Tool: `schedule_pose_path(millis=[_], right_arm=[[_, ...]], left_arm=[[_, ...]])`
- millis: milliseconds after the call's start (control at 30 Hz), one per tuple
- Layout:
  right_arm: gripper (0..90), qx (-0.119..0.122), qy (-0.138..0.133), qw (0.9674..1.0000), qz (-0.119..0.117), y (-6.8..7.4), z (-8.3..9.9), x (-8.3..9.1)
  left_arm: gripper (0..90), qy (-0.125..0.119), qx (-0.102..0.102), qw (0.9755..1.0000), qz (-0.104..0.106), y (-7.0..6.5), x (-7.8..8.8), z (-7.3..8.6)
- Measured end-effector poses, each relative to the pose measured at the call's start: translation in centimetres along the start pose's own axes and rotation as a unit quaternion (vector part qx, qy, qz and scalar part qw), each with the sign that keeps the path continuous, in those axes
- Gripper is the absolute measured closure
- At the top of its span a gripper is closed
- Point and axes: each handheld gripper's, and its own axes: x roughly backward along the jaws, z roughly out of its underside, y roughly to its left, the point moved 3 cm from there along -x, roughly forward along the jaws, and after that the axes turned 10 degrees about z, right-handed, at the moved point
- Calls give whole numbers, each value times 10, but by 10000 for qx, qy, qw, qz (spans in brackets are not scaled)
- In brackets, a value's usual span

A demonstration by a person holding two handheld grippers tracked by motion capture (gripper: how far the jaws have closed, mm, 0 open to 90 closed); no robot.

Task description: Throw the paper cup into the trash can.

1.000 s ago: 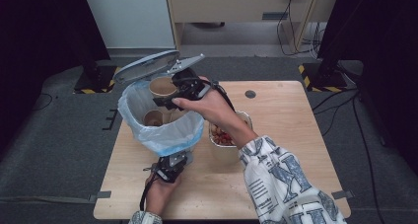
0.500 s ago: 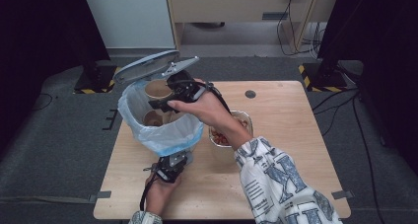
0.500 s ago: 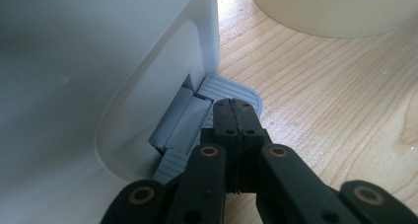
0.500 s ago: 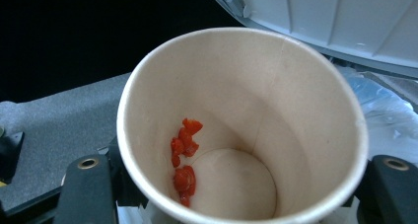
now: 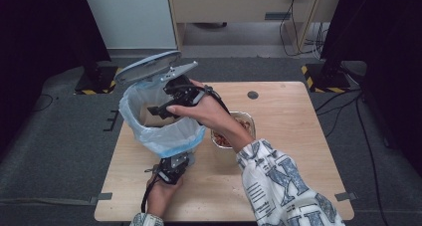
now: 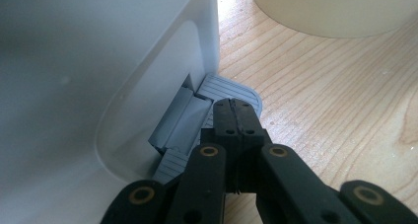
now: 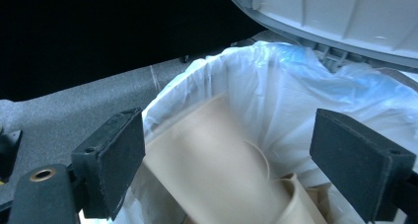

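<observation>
Left gripper (image 6: 235,116) clamped shut; right gripper (image 7: 226,160) jaws, seemingly empty, just opened.

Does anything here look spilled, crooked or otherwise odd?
Nothing spilled. A paper cup lies tilted inside the lined bin, between the right tongs' parted pads, just released. The left tongs, shut, press the bin's pedal, holding the lid up.

Bin (image 5: 164,136) sits on bench (image 5: 298,151), left half, lid (image 5: 147,66) tilted up at its far side. Cup (image 7: 207,160) lies in bin w/ other cups. Tray (image 5: 246,124) just right of bin. Pedal (image 6: 231,88) at bin's near foot, on bench.
</observation>
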Motion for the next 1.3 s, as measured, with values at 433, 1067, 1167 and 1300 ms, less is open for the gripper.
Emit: schedule_pose_path(millis=[433,1067,1167,1300], right_arm=[[139,-43,-4,9999,154,-9,4,7],[85,-137,-122,9987,474,-32,17,26],[82,-179,-179,9984,512,-36,18,30],[77,-240,-197,9979,565,-40,21,35]], left_arm=[[900,10,8,10000,4,0,0,0],[900,10,2,10000,3,0,0,0],[900,14,3,10000,4,0,0,0],[900,11,4,10000,5,0,0,0]])
